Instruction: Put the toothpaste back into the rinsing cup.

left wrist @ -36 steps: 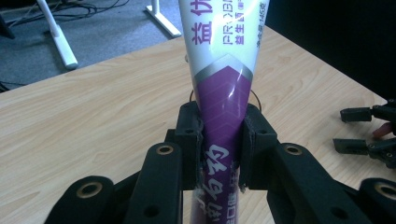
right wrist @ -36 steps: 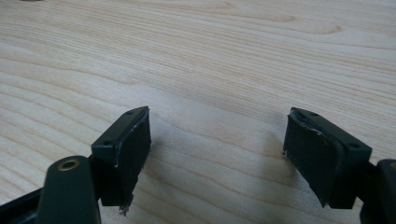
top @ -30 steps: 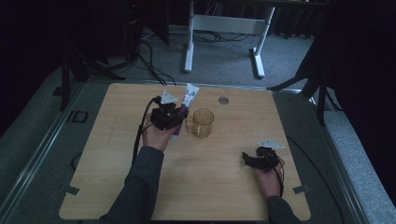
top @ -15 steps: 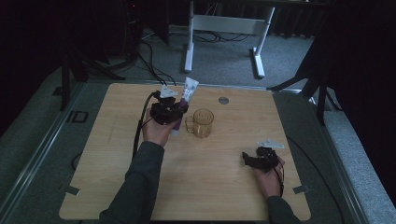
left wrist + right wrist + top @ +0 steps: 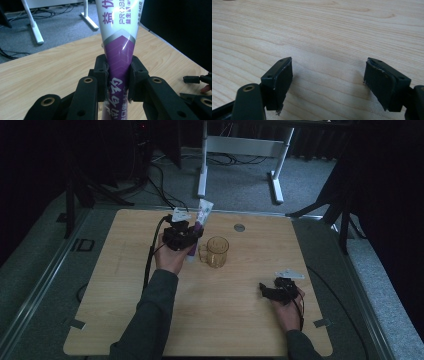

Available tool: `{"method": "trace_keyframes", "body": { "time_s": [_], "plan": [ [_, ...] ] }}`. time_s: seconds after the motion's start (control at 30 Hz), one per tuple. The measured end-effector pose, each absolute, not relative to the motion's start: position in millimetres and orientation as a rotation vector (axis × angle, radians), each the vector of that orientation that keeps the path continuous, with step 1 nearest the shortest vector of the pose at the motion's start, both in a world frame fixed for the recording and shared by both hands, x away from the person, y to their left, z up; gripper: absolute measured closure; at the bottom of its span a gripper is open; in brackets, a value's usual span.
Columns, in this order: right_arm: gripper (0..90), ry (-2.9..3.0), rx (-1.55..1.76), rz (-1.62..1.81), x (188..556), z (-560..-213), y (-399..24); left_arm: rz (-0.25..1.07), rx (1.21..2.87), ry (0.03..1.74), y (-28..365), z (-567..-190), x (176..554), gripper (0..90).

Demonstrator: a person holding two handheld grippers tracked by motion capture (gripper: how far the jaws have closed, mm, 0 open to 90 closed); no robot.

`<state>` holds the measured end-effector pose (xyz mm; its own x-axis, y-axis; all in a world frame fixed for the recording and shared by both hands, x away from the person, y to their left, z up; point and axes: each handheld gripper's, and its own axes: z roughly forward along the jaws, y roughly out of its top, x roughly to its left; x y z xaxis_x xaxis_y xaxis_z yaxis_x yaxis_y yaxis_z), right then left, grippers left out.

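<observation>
A purple and white toothpaste tube [image 5: 119, 47] stands between the jaws of my left gripper [image 5: 117, 78], which is shut on its purple lower part. In the high view the left gripper [image 5: 186, 236] holds the tube [image 5: 200, 215] upright and tilted, just left of an amber glass mug [image 5: 217, 251] on the wooden table [image 5: 125, 285]. My right gripper [image 5: 328, 80] is open just above bare wood, with nothing between its pads. It rests near the table's front right [image 5: 272, 291].
A small round grey disc [image 5: 239, 227] lies on the table behind the mug. A white desk frame [image 5: 240, 150] and cables stand on the carpet beyond the far edge. In the left gripper view the other gripper [image 5: 200, 82] shows at the right.
The left gripper with the tube has shifted slightly nearer the mug and the tube stands a little more upright. The right gripper has stayed where it was.
</observation>
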<state>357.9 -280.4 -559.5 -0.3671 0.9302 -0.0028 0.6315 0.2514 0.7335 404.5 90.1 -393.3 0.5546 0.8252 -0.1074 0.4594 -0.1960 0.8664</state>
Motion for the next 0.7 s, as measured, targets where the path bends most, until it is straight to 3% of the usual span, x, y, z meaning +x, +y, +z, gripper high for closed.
{"method": "trace_keyframes", "body": {
  "time_s": [0.7],
  "plan": [
    [22.9,2.09,1.419,0.91,358,-559,-280,0.51,1.785,1.041,78,-383,418,72.6]
  ]
}}
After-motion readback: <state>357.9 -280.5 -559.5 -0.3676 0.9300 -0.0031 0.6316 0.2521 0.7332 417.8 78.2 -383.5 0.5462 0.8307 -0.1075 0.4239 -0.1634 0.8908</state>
